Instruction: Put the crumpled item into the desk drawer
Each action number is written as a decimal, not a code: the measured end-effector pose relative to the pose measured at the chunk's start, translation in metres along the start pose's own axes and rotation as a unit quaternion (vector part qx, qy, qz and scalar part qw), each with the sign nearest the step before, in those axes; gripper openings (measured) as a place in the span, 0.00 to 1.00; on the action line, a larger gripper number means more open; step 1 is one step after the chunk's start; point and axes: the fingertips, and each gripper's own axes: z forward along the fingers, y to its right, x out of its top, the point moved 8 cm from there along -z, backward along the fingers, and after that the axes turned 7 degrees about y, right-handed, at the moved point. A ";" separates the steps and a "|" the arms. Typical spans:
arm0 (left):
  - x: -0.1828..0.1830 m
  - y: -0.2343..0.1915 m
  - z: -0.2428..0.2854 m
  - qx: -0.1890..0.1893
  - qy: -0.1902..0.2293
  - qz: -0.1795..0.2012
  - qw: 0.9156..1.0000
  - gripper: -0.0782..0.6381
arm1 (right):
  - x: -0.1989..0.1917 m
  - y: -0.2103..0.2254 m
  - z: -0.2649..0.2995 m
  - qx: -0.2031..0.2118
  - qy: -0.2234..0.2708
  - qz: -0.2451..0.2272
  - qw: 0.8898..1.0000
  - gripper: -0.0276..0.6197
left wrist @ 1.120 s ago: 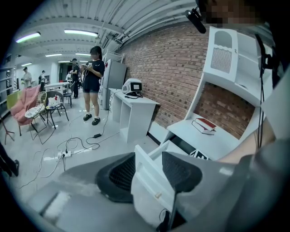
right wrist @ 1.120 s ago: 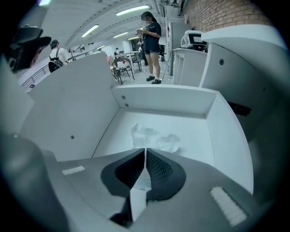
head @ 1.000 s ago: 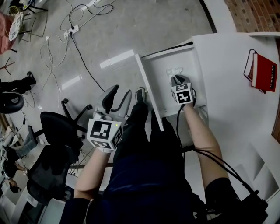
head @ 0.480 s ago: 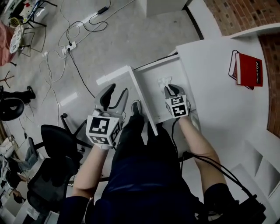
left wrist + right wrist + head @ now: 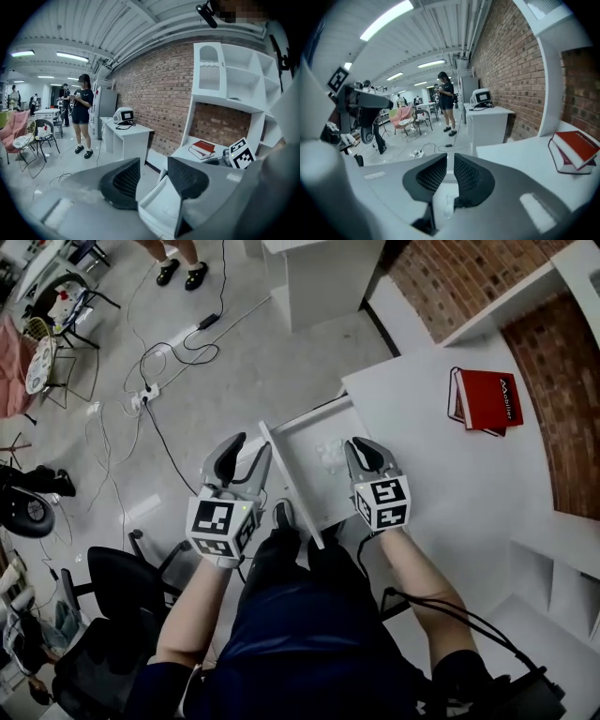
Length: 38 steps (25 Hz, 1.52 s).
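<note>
A red book point(image 5: 487, 401) lies flat near the brick wall point(image 5: 450, 273). On the floor, loose cables point(image 5: 178, 351) spread around a white power strip point(image 5: 147, 392), and a black office chair point(image 5: 122, 585) stands nearby.

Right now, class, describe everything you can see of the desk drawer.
The desk drawer is white, shallow and rectangular, with smooth, flat panels. It stands pulled out from the white desk, open and level, above the person's legs. A pale crumpled item lies on its floor. No handle shows.

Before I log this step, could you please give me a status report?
Left gripper open, empty. Right gripper barely open, empty. Crumpled item in drawer. Drawer open.
</note>
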 end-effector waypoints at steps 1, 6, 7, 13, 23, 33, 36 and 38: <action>0.005 0.004 -0.002 -0.003 0.007 0.002 1.000 0.38 | 0.013 0.001 -0.007 -0.007 0.016 0.003 1.000 0.12; 0.036 0.023 -0.013 -0.019 0.043 0.014 0.999 0.37 | 0.067 0.004 -0.048 -0.030 0.091 0.009 0.995 0.11; 0.043 0.027 -0.016 -0.020 0.050 0.014 0.998 0.37 | 0.076 0.003 -0.056 -0.032 0.103 0.010 0.994 0.10; 0.073 0.044 -0.036 -0.029 0.081 0.006 0.996 0.37 | 0.119 -0.002 -0.105 -0.041 0.154 -0.004 0.987 0.09; 0.102 0.071 -0.055 -0.056 0.138 0.017 0.989 0.36 | 0.167 -0.024 -0.166 -0.082 0.253 -0.026 0.964 0.05; 0.131 0.090 -0.065 -0.079 0.202 0.031 0.976 0.23 | 0.178 -0.042 -0.199 -0.095 0.302 -0.053 0.947 0.05; 0.136 0.098 -0.067 -0.080 0.206 0.029 0.975 0.17 | 0.178 -0.042 -0.205 -0.099 0.306 -0.056 0.945 0.05; 0.138 0.100 -0.066 -0.079 0.208 0.033 0.974 0.15 | 0.178 -0.040 -0.206 -0.100 0.308 -0.057 0.944 0.05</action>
